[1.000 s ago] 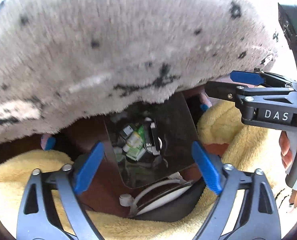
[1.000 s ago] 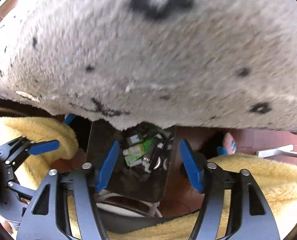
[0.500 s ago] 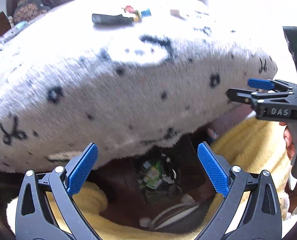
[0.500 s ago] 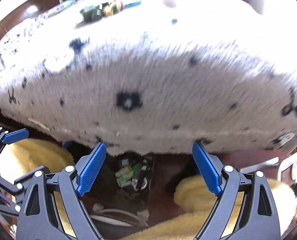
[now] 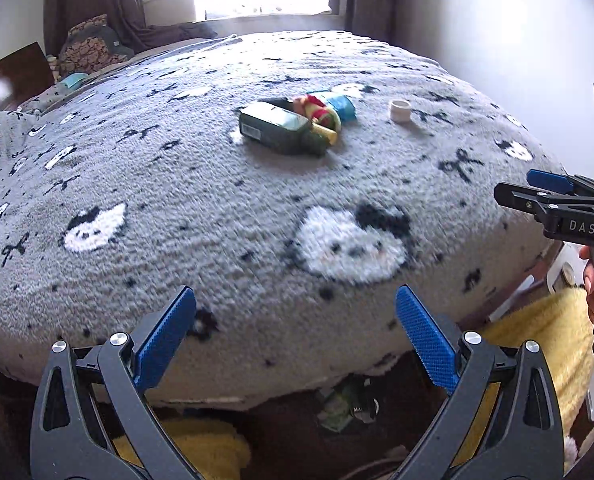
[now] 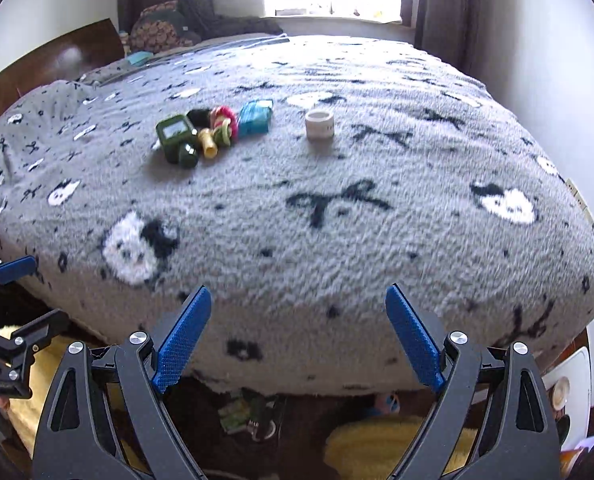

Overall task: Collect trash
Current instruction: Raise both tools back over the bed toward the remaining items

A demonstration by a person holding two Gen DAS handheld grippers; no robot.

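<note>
Moved: both views rose from the bin under the bed to the blanket top.
Left gripper: spread, empty.
Right gripper: spread, empty.
Trash: green bottle, white cup, at 12 o'clock.
Advice: reach farther, pinch the bottle across its body.

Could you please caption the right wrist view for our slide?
Open right gripper faces a grey blanket bearing a green bottle, teal packet and white cup.

Black tongs, ribbed blue pads, silver screws, white "DAS" lettering
</note>
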